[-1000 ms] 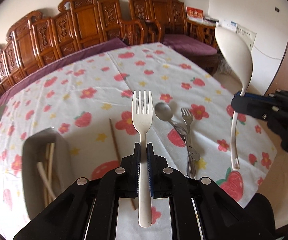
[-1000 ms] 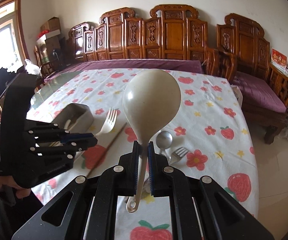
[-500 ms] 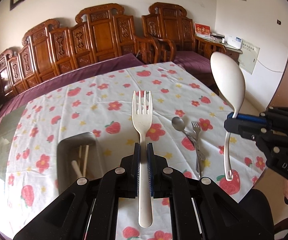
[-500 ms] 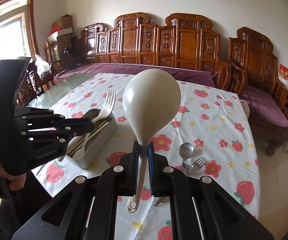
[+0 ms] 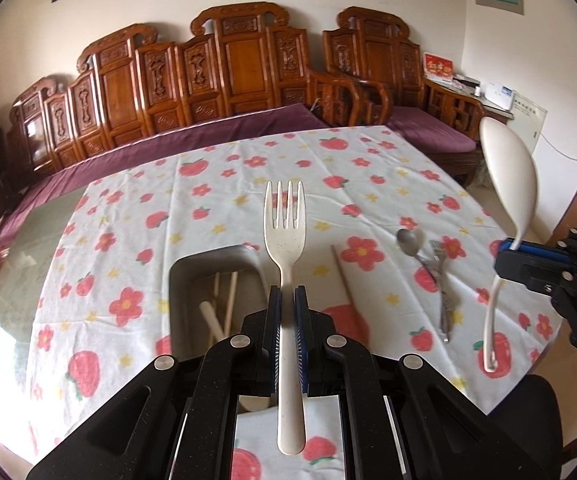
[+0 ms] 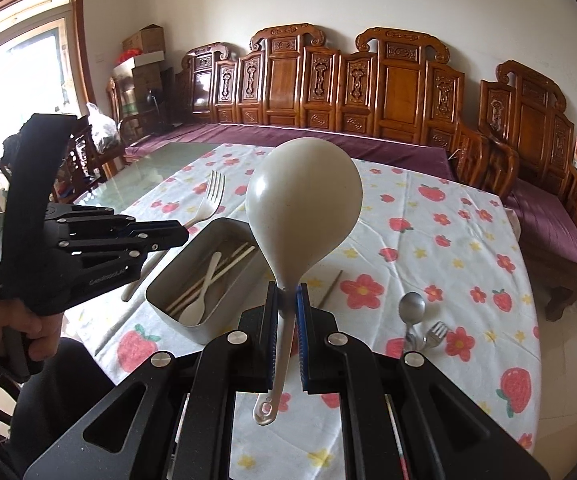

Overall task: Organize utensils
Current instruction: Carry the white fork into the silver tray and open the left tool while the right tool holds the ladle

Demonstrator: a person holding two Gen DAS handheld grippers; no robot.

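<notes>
Left gripper (image 5: 287, 304) pinches a cream fork (image 5: 286, 240), right gripper (image 6: 287, 300) a rice paddle (image 6: 302, 208); both, loosely balanced, could swing missing the metal tin (image 6: 224, 228).

Round glass-topped worktop (image 6: 156, 168), most of it covered by a white cloth printed with red strawberries and flowers (image 5: 256, 184); bare glass shows at the left edge. Directly on the cloth: a grey rectangular metal tray (image 6: 160, 300) at near left, holding pale chopsticks and a small white plastic spoon (image 6: 202, 300). Just right of the tray, a single brown wooden chopstick (image 5: 344, 276), lying apart from it. Further right, a small steel spoon (image 5: 408, 240) and a small steel fork (image 5: 442, 276), side by side, handles touching or overlapping.
</notes>
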